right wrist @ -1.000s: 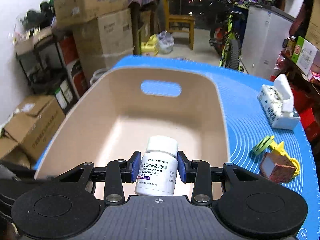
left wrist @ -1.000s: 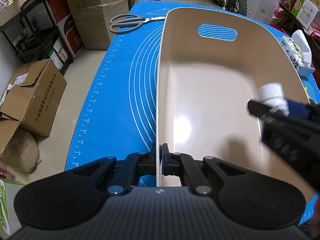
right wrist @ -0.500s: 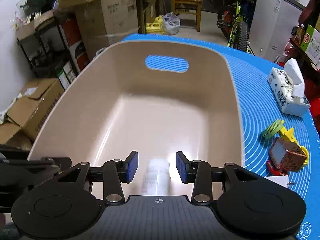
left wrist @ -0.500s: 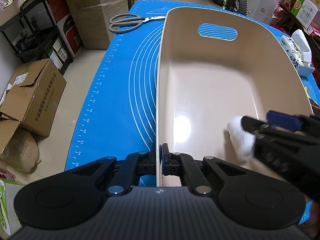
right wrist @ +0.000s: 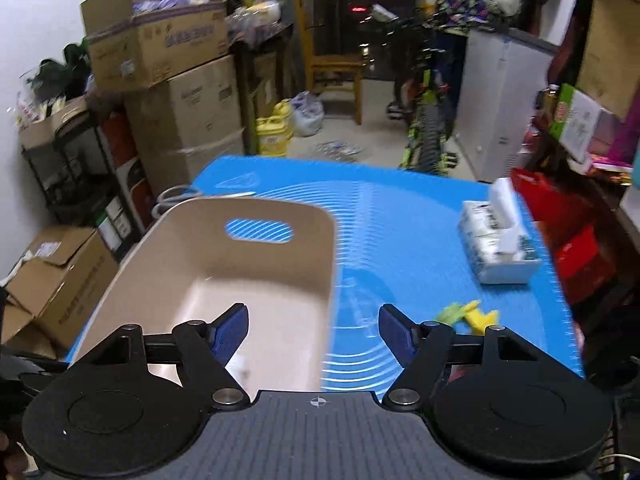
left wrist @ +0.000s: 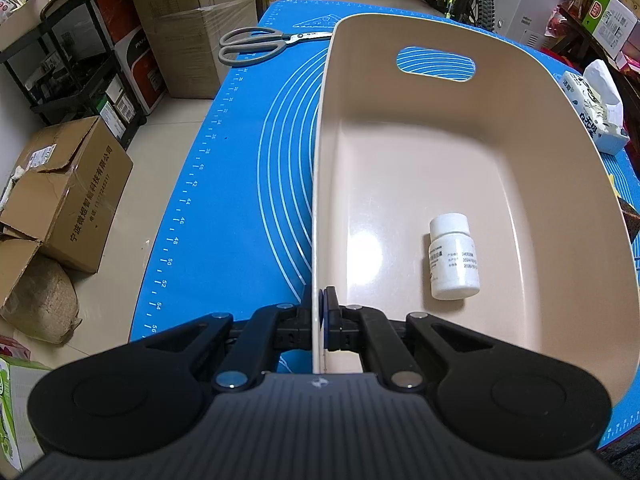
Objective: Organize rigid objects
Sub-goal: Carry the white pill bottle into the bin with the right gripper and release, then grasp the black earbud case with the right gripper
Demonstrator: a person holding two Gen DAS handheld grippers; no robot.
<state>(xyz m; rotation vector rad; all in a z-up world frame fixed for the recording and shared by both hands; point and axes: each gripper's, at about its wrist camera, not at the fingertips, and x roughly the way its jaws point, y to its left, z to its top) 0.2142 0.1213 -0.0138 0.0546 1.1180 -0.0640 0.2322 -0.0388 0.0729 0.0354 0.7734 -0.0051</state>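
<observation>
A beige plastic bin (left wrist: 560, 152) with a handle slot sits on the blue mat (left wrist: 240, 184). My left gripper (left wrist: 318, 320) is shut on the bin's near left wall. A white pill bottle (left wrist: 454, 258) lies on its side on the bin's floor, free of both grippers. In the right wrist view the bin (right wrist: 280, 220) is lower left, and my right gripper (right wrist: 314, 332) hangs above its right rim with the jaws opening and nothing between them. A white blur of the bottle (right wrist: 240, 368) shows beside the left finger.
Grey-handled scissors (left wrist: 256, 42) lie on the mat past the bin's far left corner. A tissue pack (right wrist: 498, 242) and a yellow-green toy (right wrist: 468, 314) sit on the mat right of the bin. Cardboard boxes (left wrist: 68, 196) stand on the floor to the left.
The right gripper let the pill bottle drop into the bin, spread its jaws, then rose and drew back out of the left wrist view. The left gripper kept its hold.
</observation>
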